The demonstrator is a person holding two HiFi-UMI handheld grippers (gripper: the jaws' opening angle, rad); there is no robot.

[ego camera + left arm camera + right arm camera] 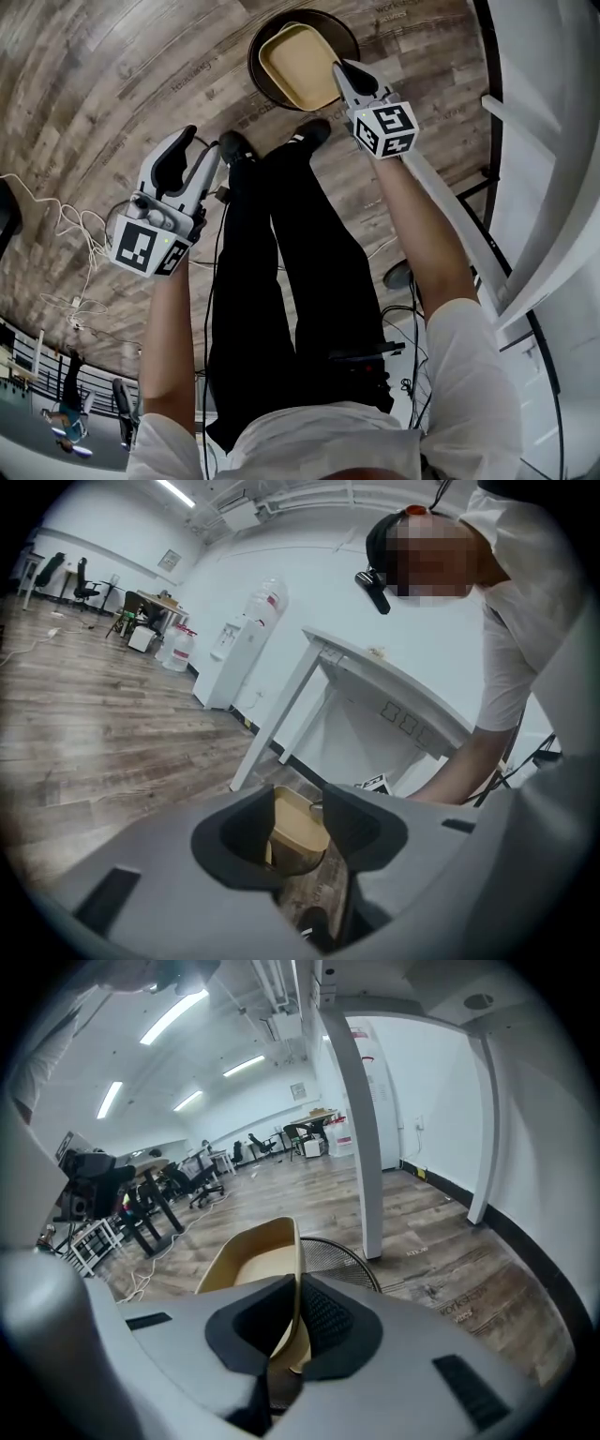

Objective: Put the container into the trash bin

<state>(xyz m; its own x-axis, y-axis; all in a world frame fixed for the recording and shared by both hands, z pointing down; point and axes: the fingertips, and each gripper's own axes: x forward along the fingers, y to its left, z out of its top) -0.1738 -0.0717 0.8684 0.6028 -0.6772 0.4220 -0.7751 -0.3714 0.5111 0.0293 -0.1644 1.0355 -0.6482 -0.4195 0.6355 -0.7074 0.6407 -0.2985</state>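
A tan, shallow container [298, 64] hangs over the round dark mesh trash bin [255, 67] on the wood floor in front of the person's feet. My right gripper [339, 67] is shut on the container's right rim. In the right gripper view the jaws [298, 1312] pinch the thin rim of the container [248, 1251], with the bin [345, 1258] just beyond it. My left gripper [200, 142] is off to the left above the floor, open and empty. Through its gap [300, 806] the container [298, 834] shows farther off.
A white table [394, 682] stands to the right, and its leg [361, 1129] comes down close behind the bin. The person's legs and shoes [234, 145] are between the grippers. Cables [80, 230] lie on the floor at the left. A water dispenser [248, 644] stands by the far wall.
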